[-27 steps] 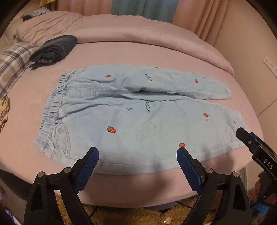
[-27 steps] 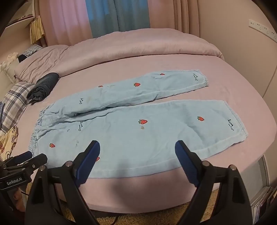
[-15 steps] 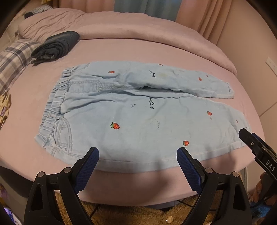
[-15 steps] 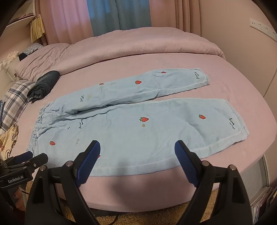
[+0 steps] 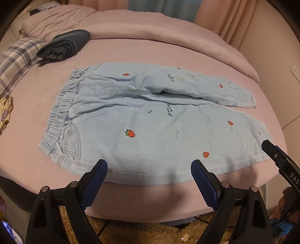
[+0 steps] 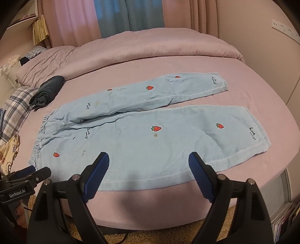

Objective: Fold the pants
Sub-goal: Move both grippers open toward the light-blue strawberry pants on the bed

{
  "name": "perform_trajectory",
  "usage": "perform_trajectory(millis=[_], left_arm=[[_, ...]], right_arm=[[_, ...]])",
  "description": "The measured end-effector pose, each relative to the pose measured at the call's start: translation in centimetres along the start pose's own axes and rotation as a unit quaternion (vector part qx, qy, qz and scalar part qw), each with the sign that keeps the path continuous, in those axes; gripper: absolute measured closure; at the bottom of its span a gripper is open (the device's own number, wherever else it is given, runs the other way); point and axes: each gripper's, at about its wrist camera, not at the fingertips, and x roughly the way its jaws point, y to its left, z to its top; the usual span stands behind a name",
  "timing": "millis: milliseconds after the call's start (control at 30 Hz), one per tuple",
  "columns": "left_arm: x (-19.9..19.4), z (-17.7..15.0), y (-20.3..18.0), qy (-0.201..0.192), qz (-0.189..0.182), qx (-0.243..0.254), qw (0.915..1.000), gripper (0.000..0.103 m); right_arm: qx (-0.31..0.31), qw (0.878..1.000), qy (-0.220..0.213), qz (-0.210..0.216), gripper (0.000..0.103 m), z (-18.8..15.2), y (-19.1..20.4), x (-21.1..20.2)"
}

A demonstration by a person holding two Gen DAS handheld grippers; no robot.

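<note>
Pale blue denim: pants (image 5: 150, 120) spread flat across the centre of the frame on a pink bed (image 5: 140, 48), dotted with red strawberries and small black script. Elastic waistband at centre left in the left wrist view, two legs running toward the right; upper leg narrower and angled away, its cuff at the right edge, lower leg broad and nearest the bottom of the frame. Same pants (image 6: 150, 131) in the right wrist view, waistband at lower left, cuffs at upper right and right.

Left gripper (image 5: 149, 166) at bottom centre, blue pads spread wide, tips just over the near hem of the lower leg, pinching nothing. Right gripper (image 6: 149, 158) likewise at bottom centre of its own view, pads wide apart, hovering over the near edge of the lower leg, holding nothing. Right gripper's black tip also seen at the right edge of the left view, beside the lower cuff; left gripper's tip at lower left of the right view, near the waistband.

Dark folded cloth (image 5: 63, 46) at upper left, well apart from the pants. Plaid fabric (image 5: 16, 58) at far left. Pink quilt (image 6: 131, 47) bunched along the top. Curtains (image 6: 127, 16) behind. Shaggy tan rug (image 5: 142, 232) at the bottom.
</note>
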Motion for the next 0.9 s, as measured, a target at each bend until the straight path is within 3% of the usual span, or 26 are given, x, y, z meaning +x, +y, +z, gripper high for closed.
perform_trajectory(millis=[467,500,900], left_arm=[[-0.2,0.0,2.0,-0.022,0.008,-0.021,0.9995,0.013],[-0.2,0.0,2.1,-0.019,0.013,-0.021,0.9995,0.015],[0.1,0.3,3.3,-0.005,0.019,-0.031,0.9993,0.016]], right_arm=[[-0.009,1.000,0.015,-0.010,0.017,0.2,-0.5,0.6],[-0.006,1.000,0.000,-0.007,0.017,0.2,-0.5,0.6],[0.010,1.000,0.008,-0.011,0.017,0.2,-1.7,0.8]])
